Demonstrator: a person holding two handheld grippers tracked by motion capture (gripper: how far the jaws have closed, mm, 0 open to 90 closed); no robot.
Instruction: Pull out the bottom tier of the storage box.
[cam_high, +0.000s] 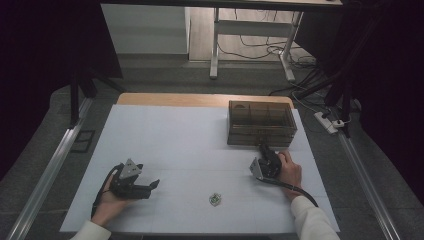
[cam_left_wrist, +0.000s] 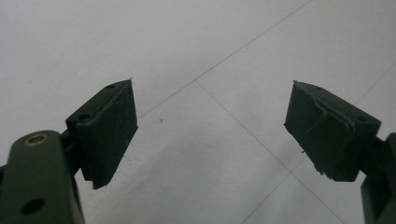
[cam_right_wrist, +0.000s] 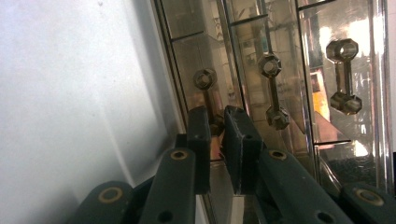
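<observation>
High view | left gripper (cam_high: 150, 186) rests on white table (cam_high: 190, 145) at lower left, jaws spread wide, nothing between them | small green item (cam_high: 215, 199) lies mid-front | right gripper (cam_high: 264, 150) at brown drawer box (cam_high: 261, 123), jaws pinched narrow on leftmost drawer handle (cam_right_wrist: 208, 100)

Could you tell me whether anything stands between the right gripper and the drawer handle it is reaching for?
Nothing visible does. The right gripper is already at the drawer box, its jaws nearly closed around the lowest handle, with no object between. Whether the pads actually press on the handle cannot be told.
</observation>
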